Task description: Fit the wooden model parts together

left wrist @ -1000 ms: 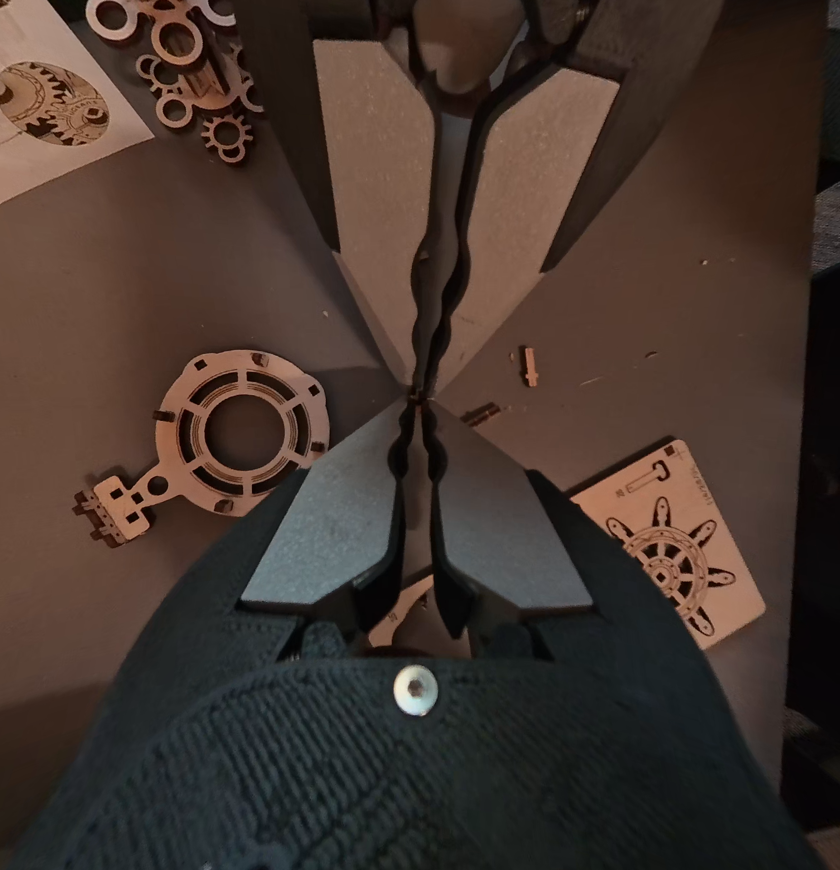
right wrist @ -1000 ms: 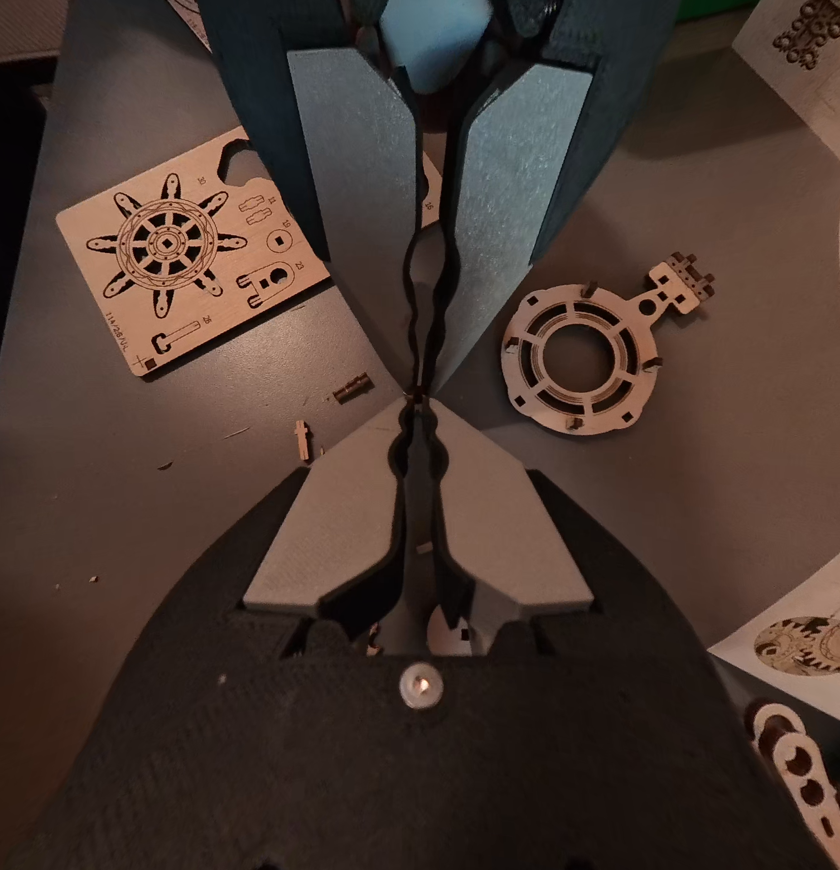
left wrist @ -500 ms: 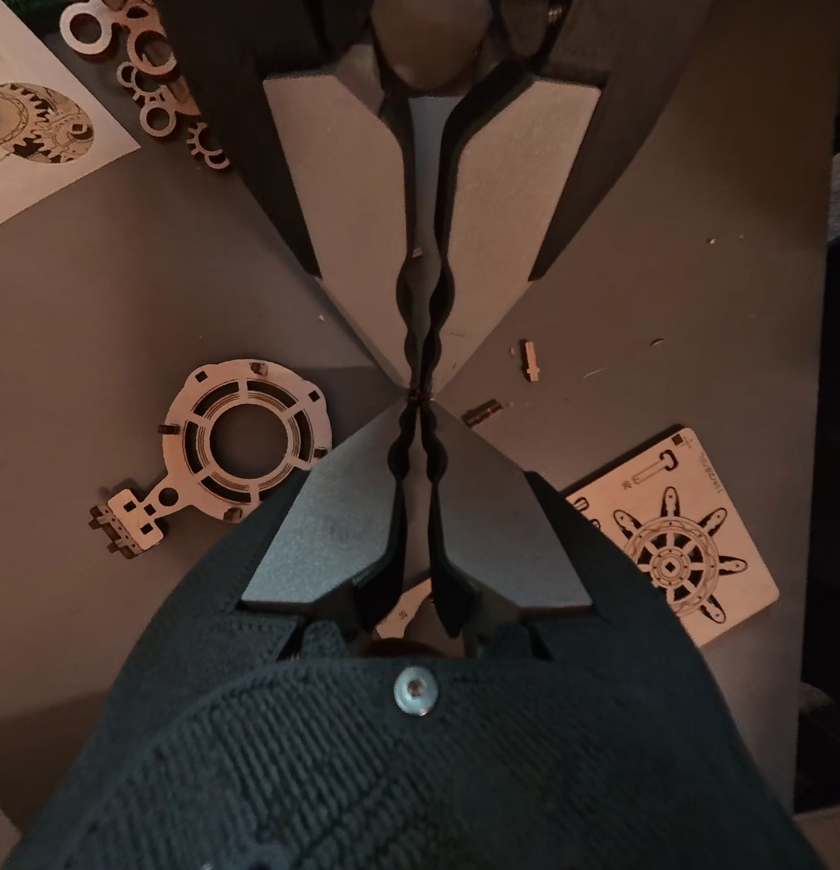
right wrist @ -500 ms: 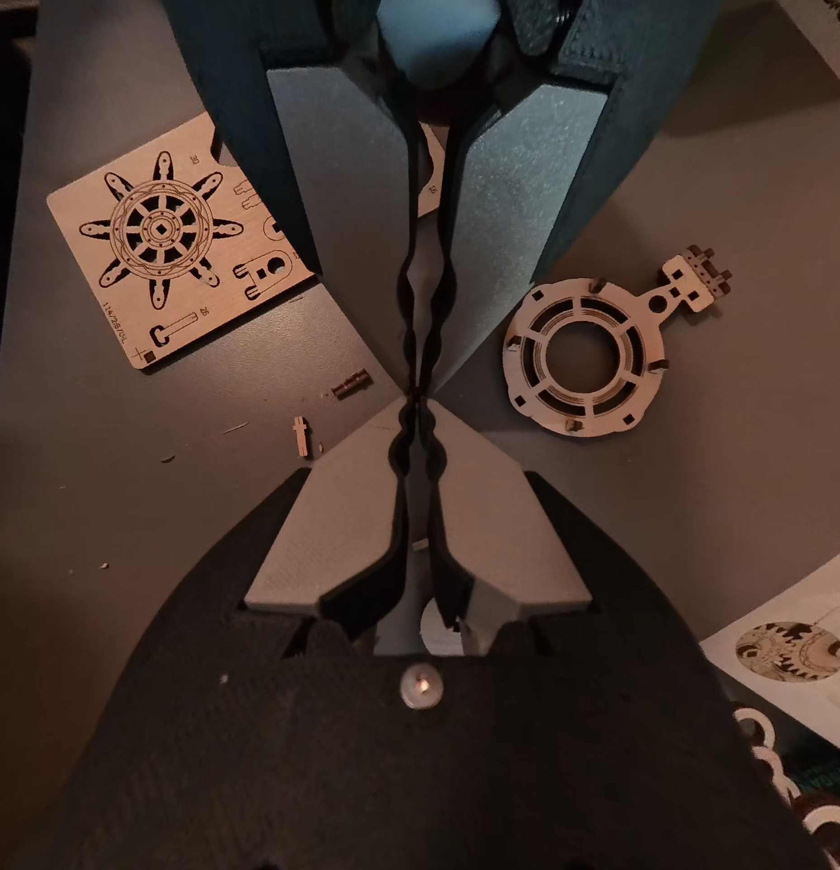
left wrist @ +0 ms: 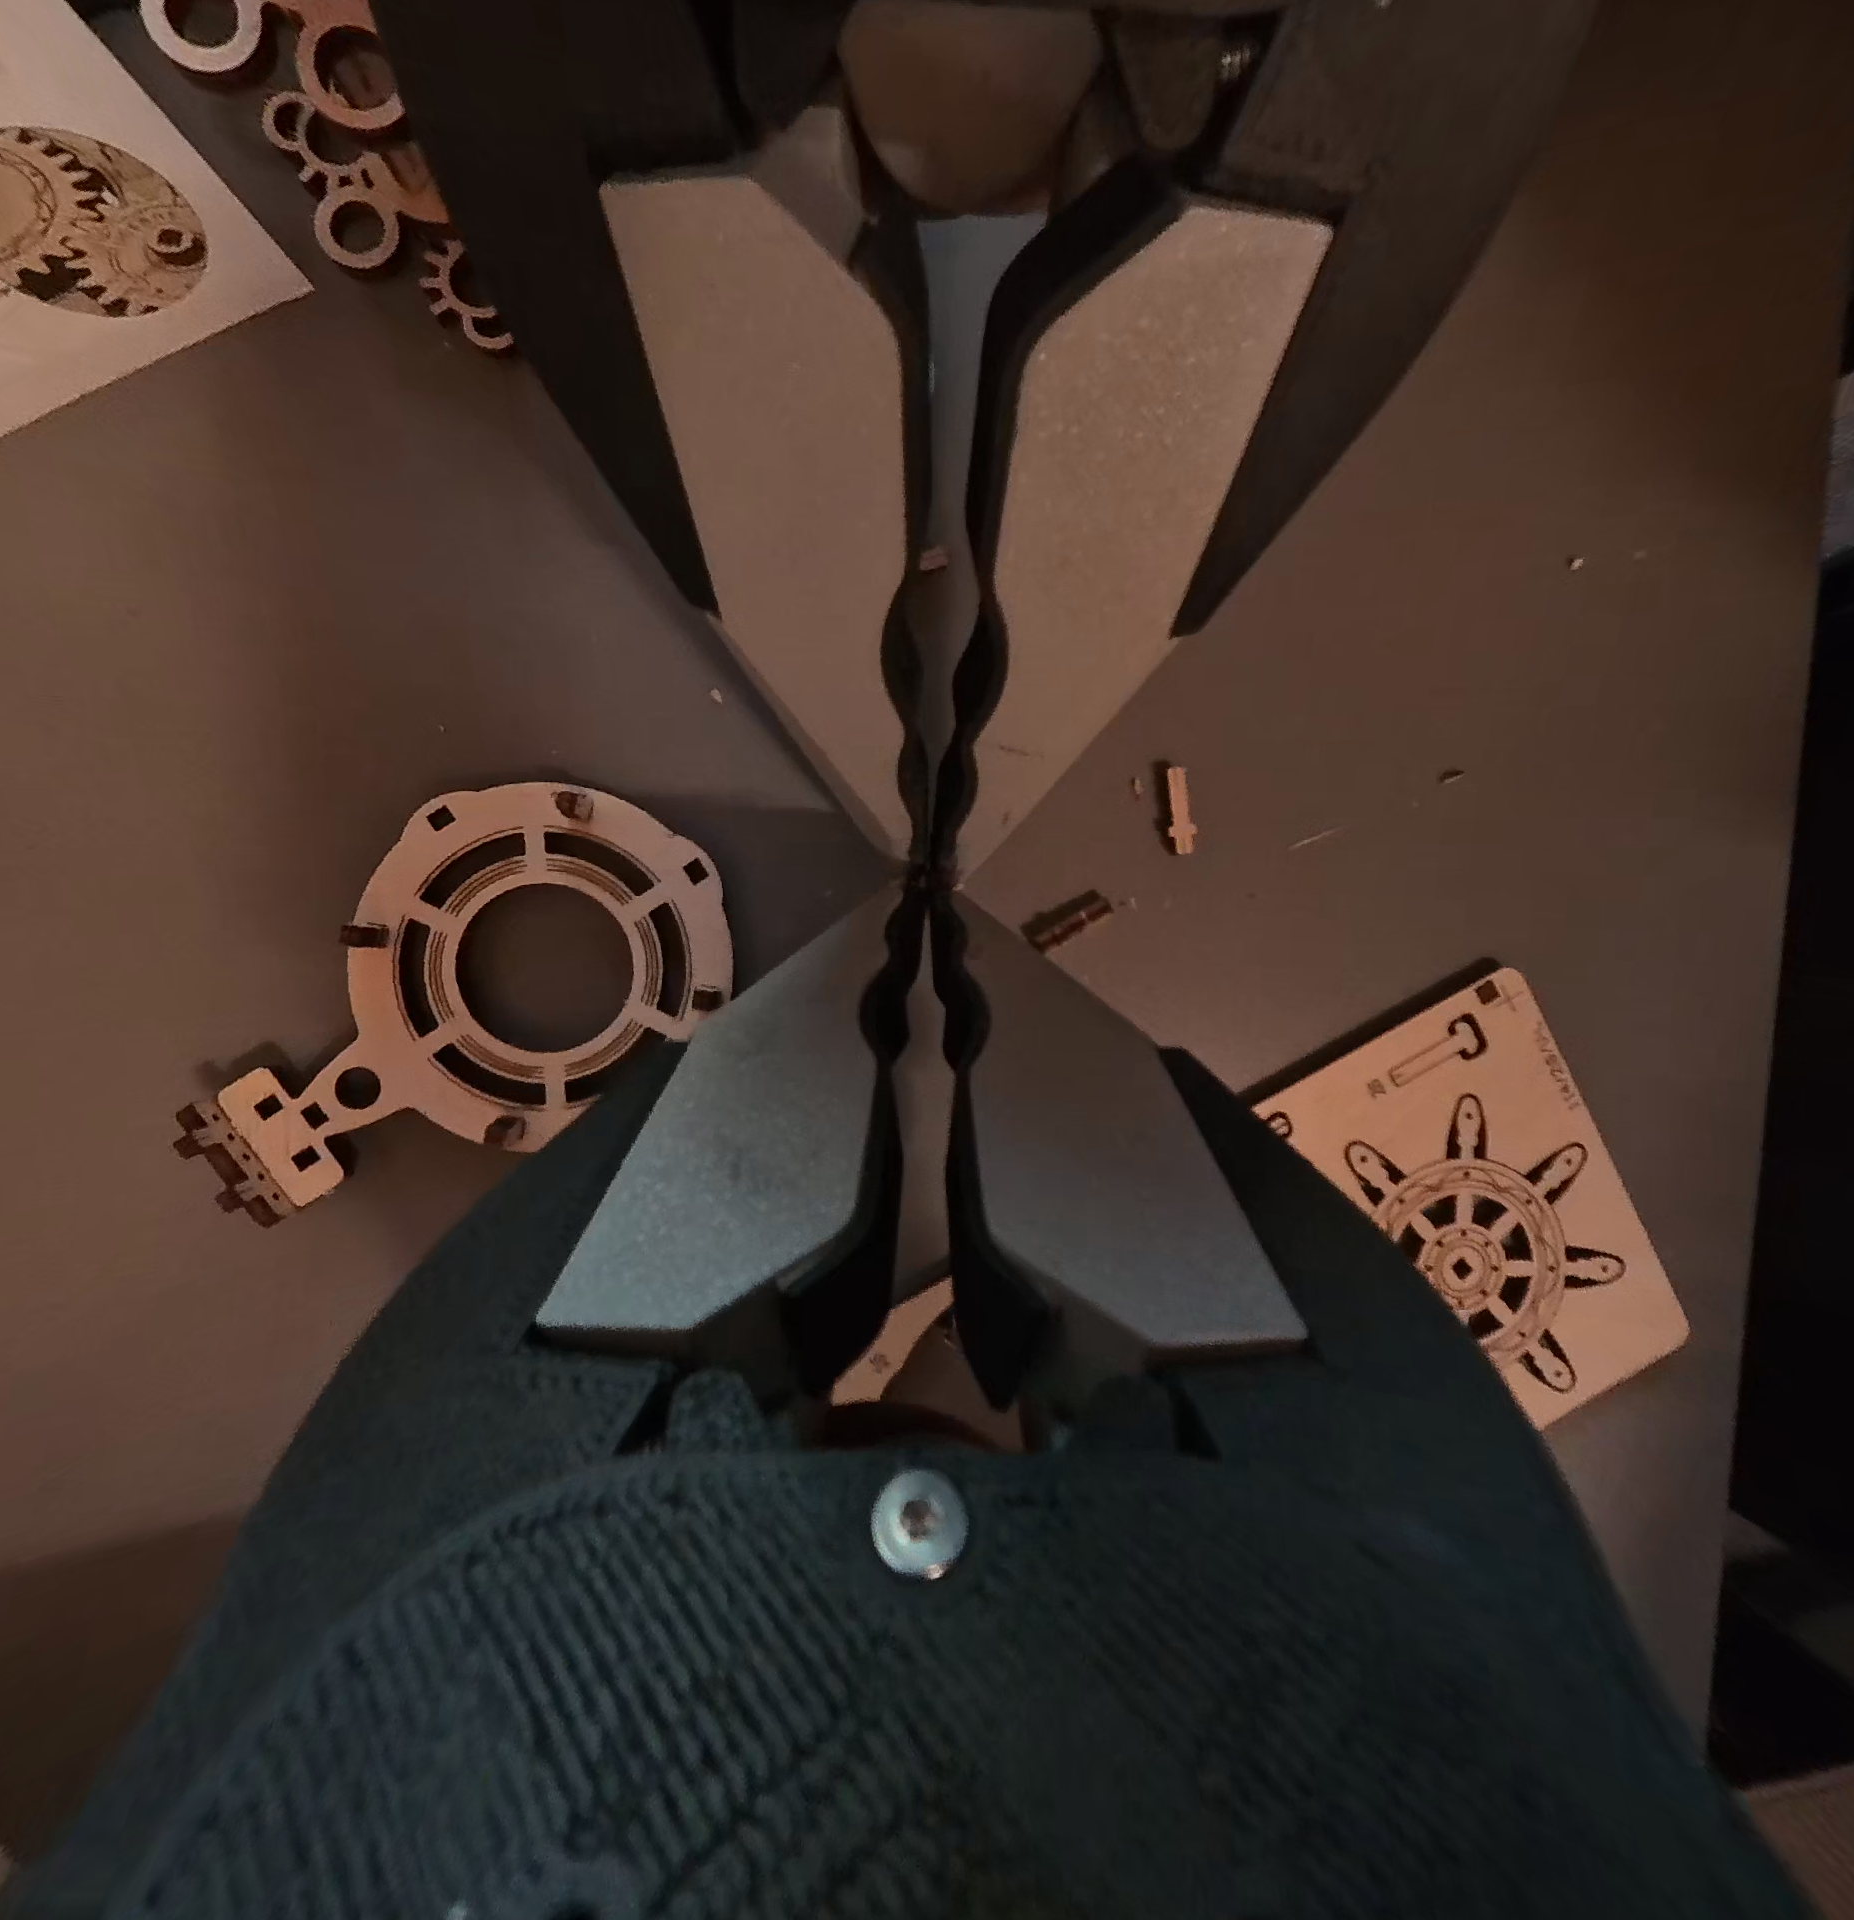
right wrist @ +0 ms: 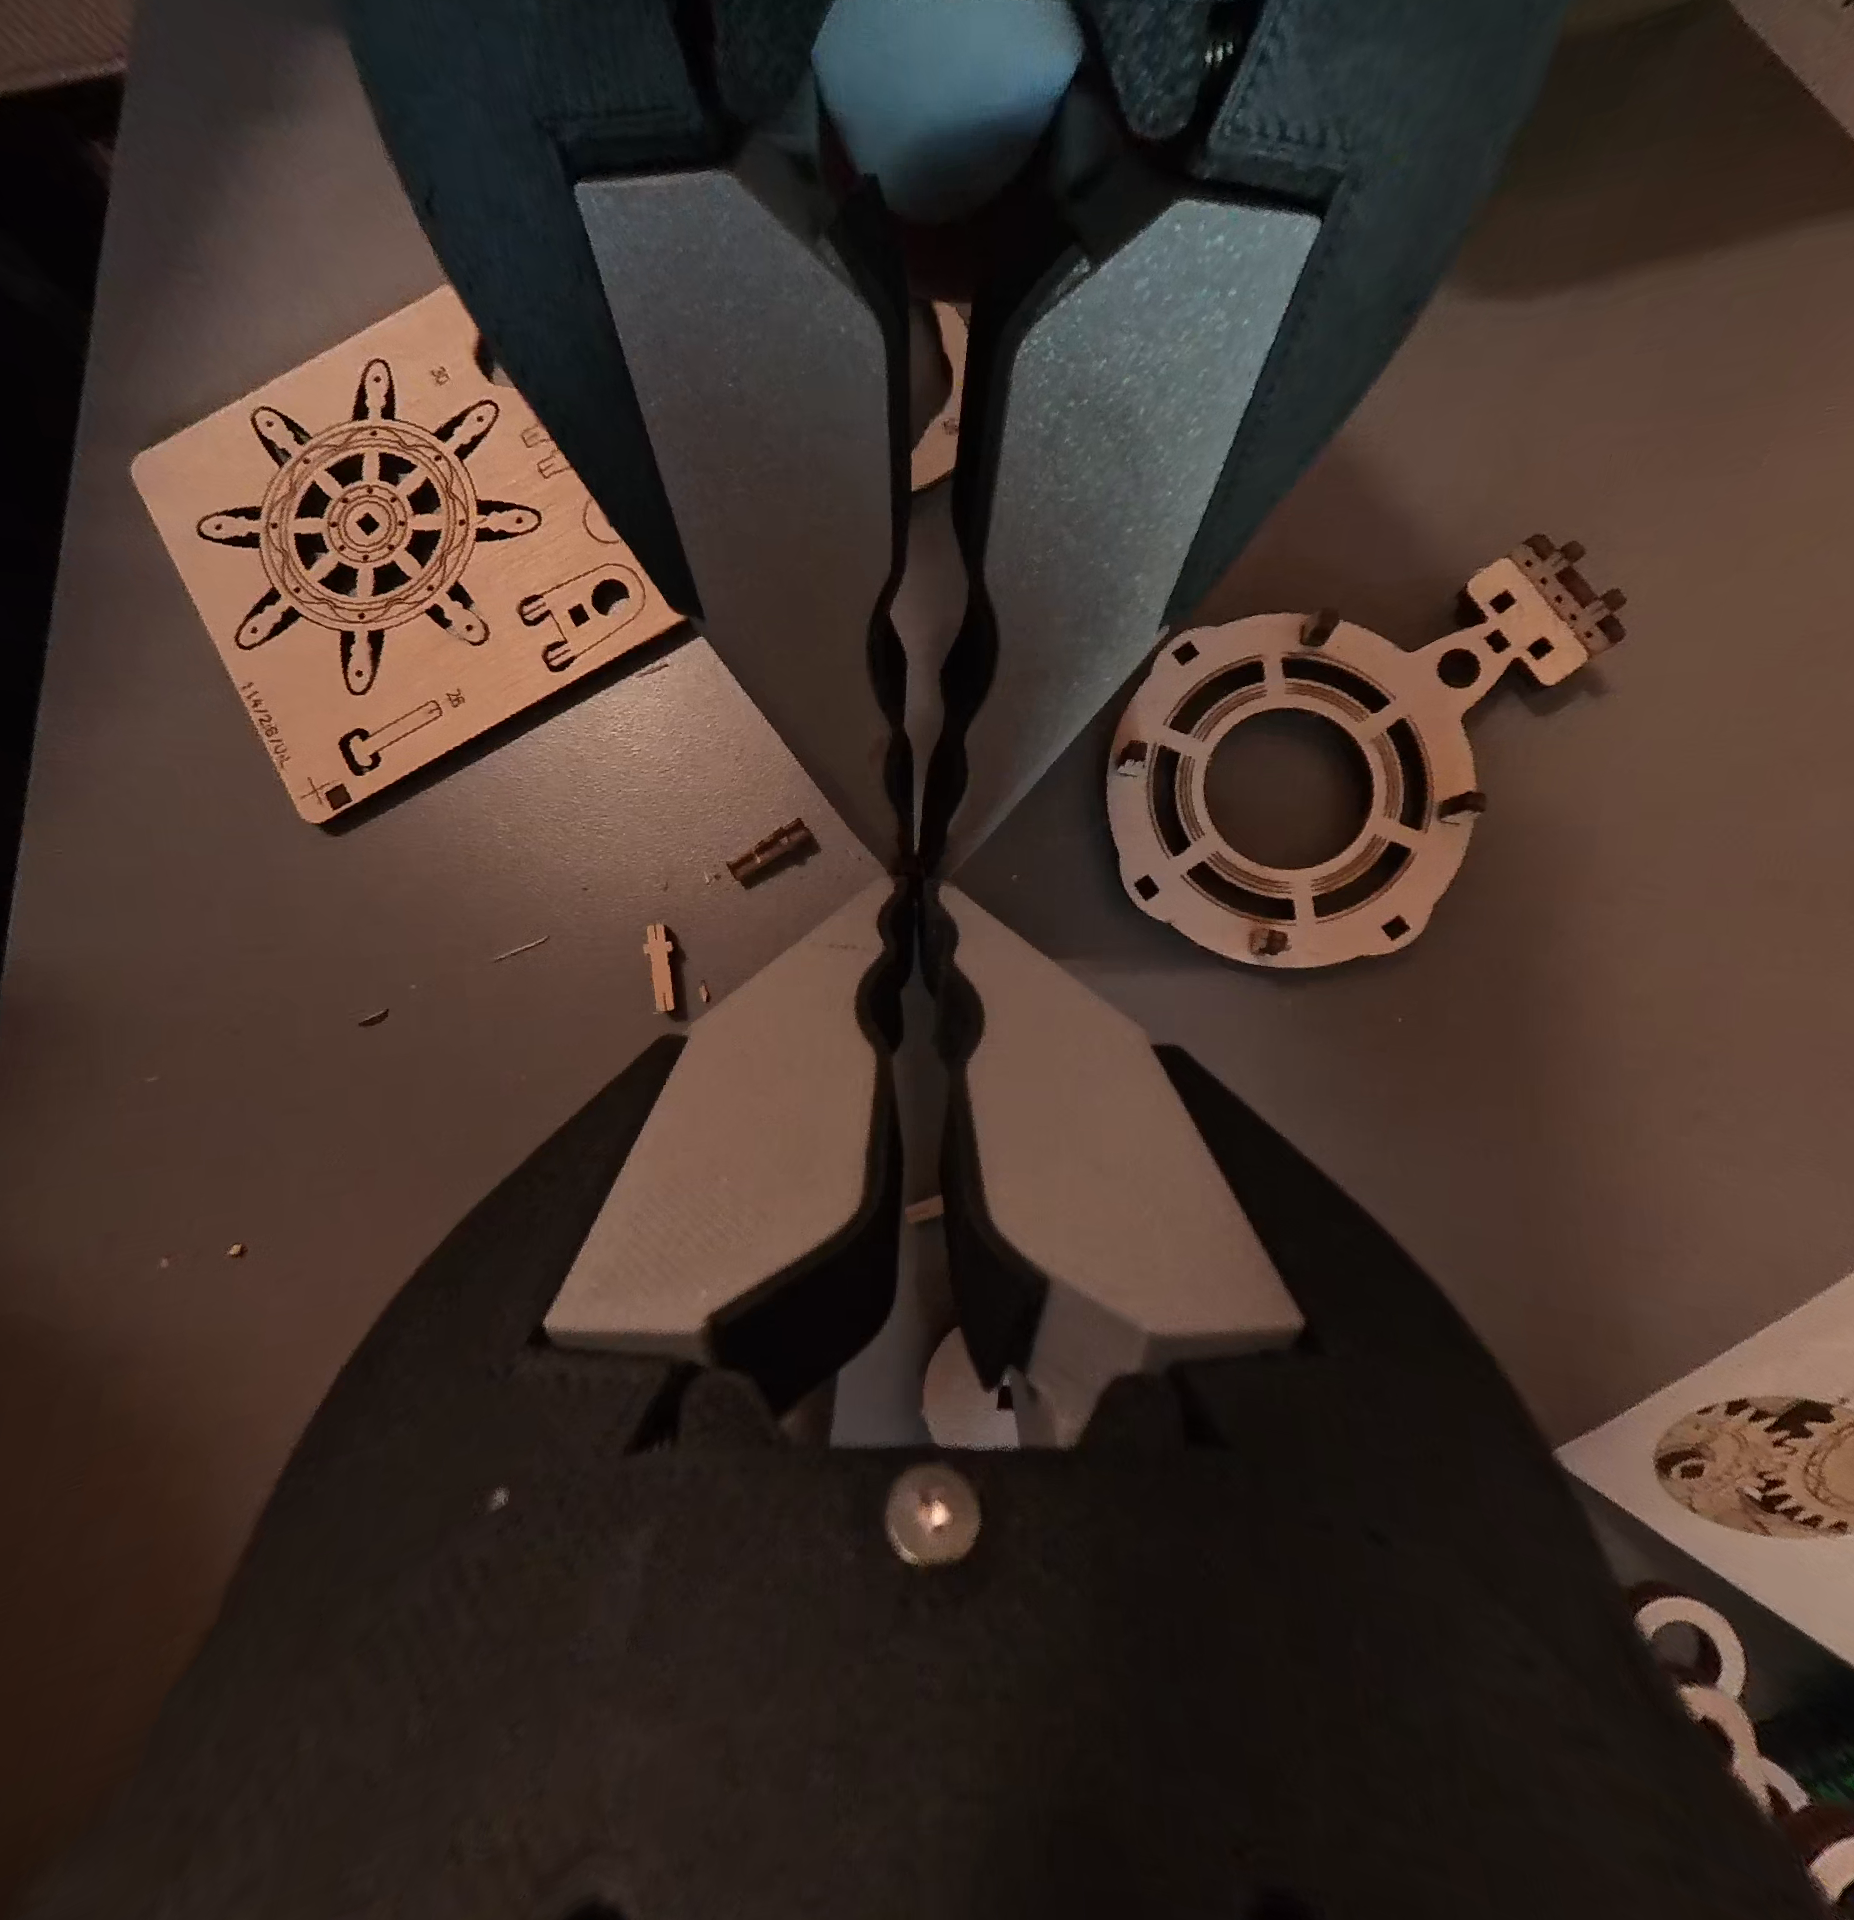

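We read this as a dim hobby workbench: a plain grey tabletop (left wrist: 227, 665), a laser-cut plywood sheet (right wrist: 383, 613) left of the right claw, a printed instruction page (left wrist: 92, 239) and loose wooden rings (left wrist: 351, 156) far left of the left claw.

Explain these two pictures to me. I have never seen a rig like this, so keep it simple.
There is no robot here. A person holds a two-fingered tool in each hand, and each tool carries a camera that looks along its jaws. One picture is from the left gripper, the other from the right gripper. Each sees the other opposite it, tip to tip, with the jaws closed. On the grey table lie a ring-shaped wooden part, a wooden sheet engraved with a wheel, a pale peg, a dark peg and a printed page. Something tiny and dark sits where the tips meet, but I cannot tell what it is.
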